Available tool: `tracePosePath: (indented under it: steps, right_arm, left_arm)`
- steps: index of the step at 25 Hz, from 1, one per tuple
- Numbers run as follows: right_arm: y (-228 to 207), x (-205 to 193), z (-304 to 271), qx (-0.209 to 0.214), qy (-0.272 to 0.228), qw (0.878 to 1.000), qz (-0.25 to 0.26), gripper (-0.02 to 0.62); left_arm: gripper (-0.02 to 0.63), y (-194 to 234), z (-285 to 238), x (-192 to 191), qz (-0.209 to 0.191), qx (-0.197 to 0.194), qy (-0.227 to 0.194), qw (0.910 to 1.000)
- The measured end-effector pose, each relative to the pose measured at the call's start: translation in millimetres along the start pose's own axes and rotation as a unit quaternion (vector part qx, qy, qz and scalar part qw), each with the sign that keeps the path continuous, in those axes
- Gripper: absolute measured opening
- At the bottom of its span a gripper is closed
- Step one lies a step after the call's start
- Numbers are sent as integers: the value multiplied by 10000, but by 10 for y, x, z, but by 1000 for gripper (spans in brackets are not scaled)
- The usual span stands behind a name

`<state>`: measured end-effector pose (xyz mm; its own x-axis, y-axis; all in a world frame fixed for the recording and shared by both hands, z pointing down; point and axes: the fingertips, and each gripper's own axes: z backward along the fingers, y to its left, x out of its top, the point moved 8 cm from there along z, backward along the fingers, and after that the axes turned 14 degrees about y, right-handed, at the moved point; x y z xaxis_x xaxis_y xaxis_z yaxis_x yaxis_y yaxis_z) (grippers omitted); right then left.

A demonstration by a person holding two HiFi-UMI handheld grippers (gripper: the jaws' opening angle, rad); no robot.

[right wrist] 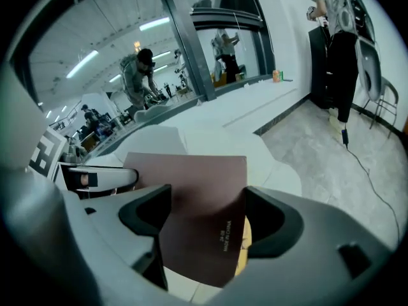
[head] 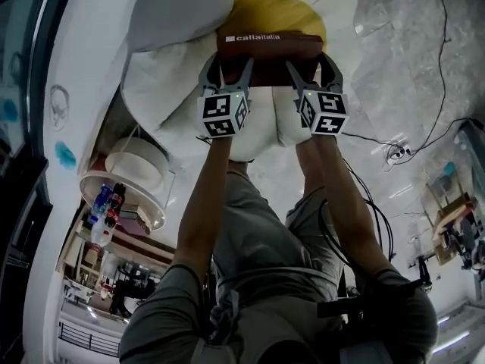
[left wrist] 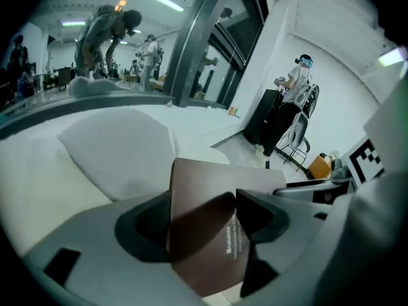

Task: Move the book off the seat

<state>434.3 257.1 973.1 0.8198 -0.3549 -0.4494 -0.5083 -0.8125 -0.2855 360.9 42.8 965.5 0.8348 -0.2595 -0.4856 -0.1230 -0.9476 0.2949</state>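
A dark brown book (head: pixel 269 55) with a white-lettered strip along its top edge hangs above the white seat cushion (head: pixel 167 89) and a yellow cushion (head: pixel 280 14). My left gripper (head: pixel 227 67) is shut on the book's left part and my right gripper (head: pixel 311 67) on its right part. In the left gripper view the book (left wrist: pixel 210 196) stands tilted between the dark pads of that gripper (left wrist: pixel 204 225). In the right gripper view the brown cover (right wrist: pixel 191 190) fills the gap of that gripper (right wrist: pixel 207 225), with a yellow patch showing beside it.
A round white stand (head: pixel 125 184) with bottles on it sits left of my legs. Cables and a power strip (head: pixel 394 154) lie on the marble floor at right. Several people work behind a glass wall (left wrist: pixel 210 50); a black chair (right wrist: pixel 344 43) stands far right.
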Motion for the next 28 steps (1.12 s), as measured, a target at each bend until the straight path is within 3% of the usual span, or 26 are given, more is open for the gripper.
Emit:
tracePosePath:
  steps: [10, 14, 20, 25, 28]
  right_arm:
    - [566, 1139, 1529, -159, -960, 9946, 360, 367]
    - [885, 1542, 2329, -110, -1410, 9891, 407, 367]
    - [1485, 2239, 3313, -69, -2287, 9700, 824, 367]
    - [1843, 2344, 4175, 192, -2665, 9563, 1186, 367]
    - [2214, 2421, 4545, 423, -2975, 9416, 1522, 367]
  left_arm:
    - [311, -559, 1562, 1053, -22, 314, -1025, 9942]
    - [313, -807, 2388, 1523, -258, 376, -1393, 9892]
    - [313, -929, 3535, 2166, -518, 418, -2335, 9701]
    - [313, -1238, 4456, 2144, -478, 588, -2881, 9546]
    - [313, -1201, 4986, 2105, -505, 722, -3275, 9407]
